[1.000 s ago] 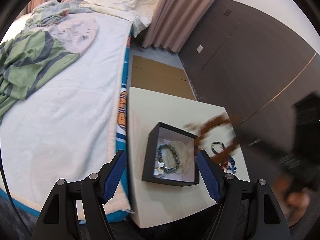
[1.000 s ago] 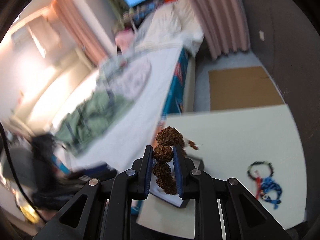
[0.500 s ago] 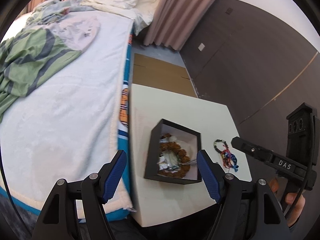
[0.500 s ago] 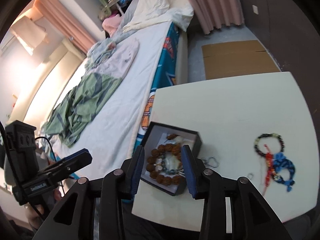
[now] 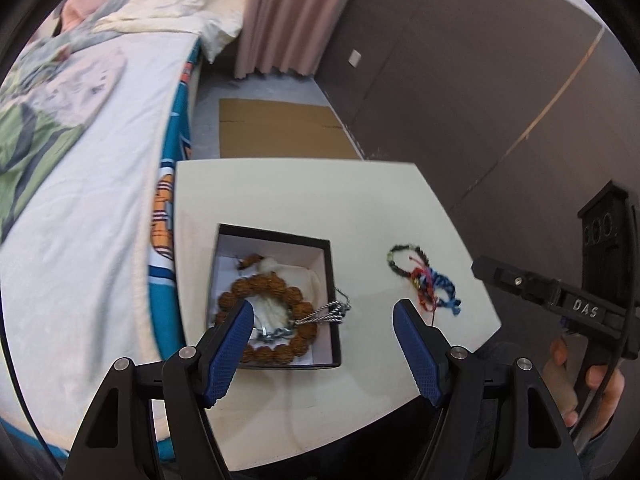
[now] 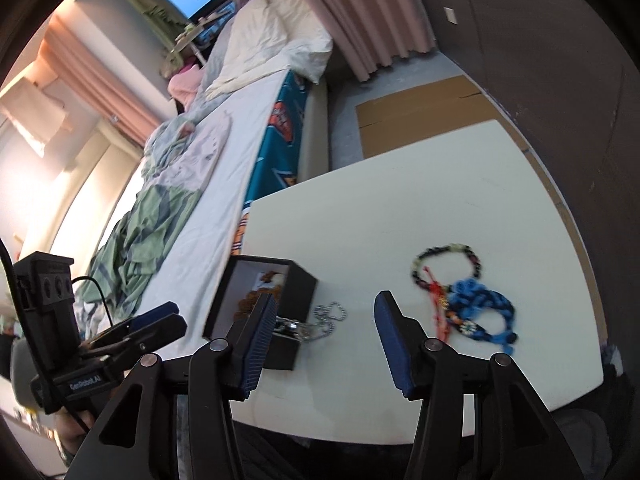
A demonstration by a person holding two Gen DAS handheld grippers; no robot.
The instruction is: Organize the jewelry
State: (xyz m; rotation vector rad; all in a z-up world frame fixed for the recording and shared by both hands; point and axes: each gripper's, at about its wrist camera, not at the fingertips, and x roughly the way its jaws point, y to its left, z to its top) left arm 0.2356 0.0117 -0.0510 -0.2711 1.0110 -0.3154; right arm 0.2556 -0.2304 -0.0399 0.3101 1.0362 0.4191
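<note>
A square black box with white lining (image 5: pixel 276 300) on the cream table (image 5: pixel 304 196) holds a brown knobbly-bead bracelet (image 5: pixel 266 286); a silver ball chain (image 5: pixel 330 312) drapes over the box's wall. Right of the box lie tangled woven bracelets (image 5: pixel 424 280). The left gripper (image 5: pixel 322 344) and right gripper (image 6: pixel 325 334) both gape, holding nothing.

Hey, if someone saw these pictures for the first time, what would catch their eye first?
Probably the black box on the white table, holding a chunky brown bead bracelet with a silver chain spilling over its rim. Right of it, a bright tangle of blue and red woven bracelets lies on the tabletop.
</note>
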